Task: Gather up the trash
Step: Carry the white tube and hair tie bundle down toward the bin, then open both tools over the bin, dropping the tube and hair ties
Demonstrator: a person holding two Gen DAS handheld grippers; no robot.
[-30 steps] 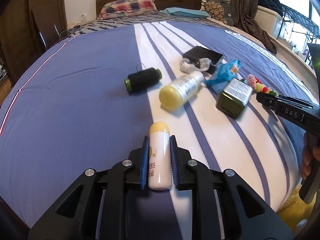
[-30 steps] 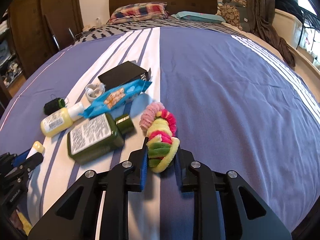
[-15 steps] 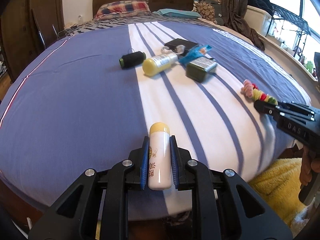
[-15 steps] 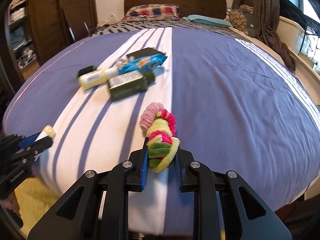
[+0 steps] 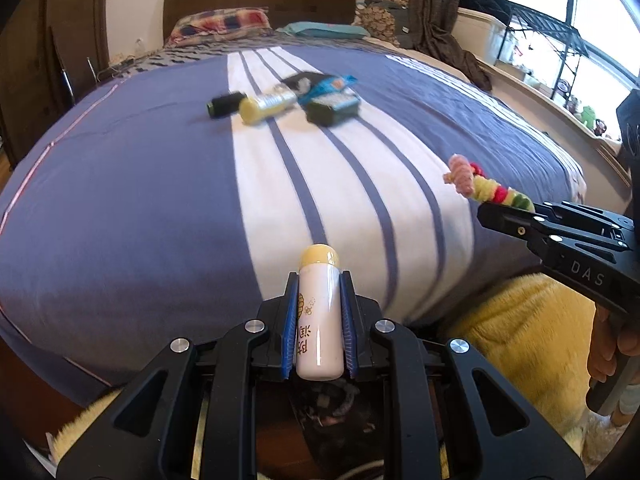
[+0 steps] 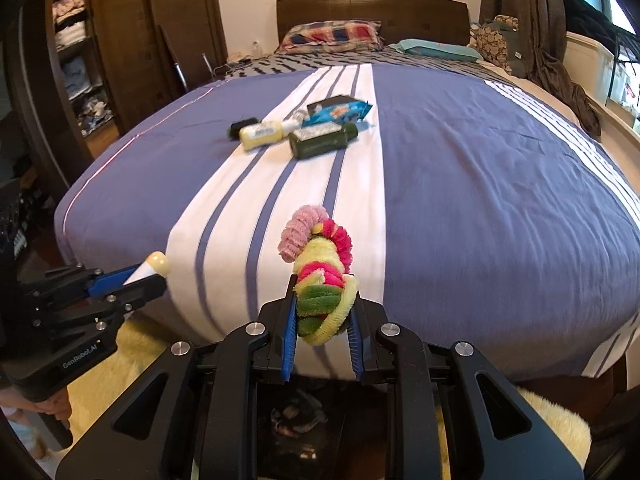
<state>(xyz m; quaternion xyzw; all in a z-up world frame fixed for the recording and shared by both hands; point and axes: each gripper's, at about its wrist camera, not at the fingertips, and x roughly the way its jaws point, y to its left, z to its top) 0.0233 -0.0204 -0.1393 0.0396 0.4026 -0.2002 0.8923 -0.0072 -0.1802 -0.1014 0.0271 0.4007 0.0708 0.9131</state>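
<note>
Between your left gripper's (image 5: 319,322) blue pads sits the white bottle (image 5: 319,316), yellow cap forward, pinched mid-body so it won't roll. Your right gripper (image 6: 322,314) is squeezing the fuzzy hair ties (image 6: 320,276) by one end, the rest sticking out ahead. Both hang off the foot of the bed (image 6: 480,200), probably bin-bound. No bin visible though, just something dark and blurry below. Leftover clutter (image 5: 280,102) up the bed is smeared.
</note>
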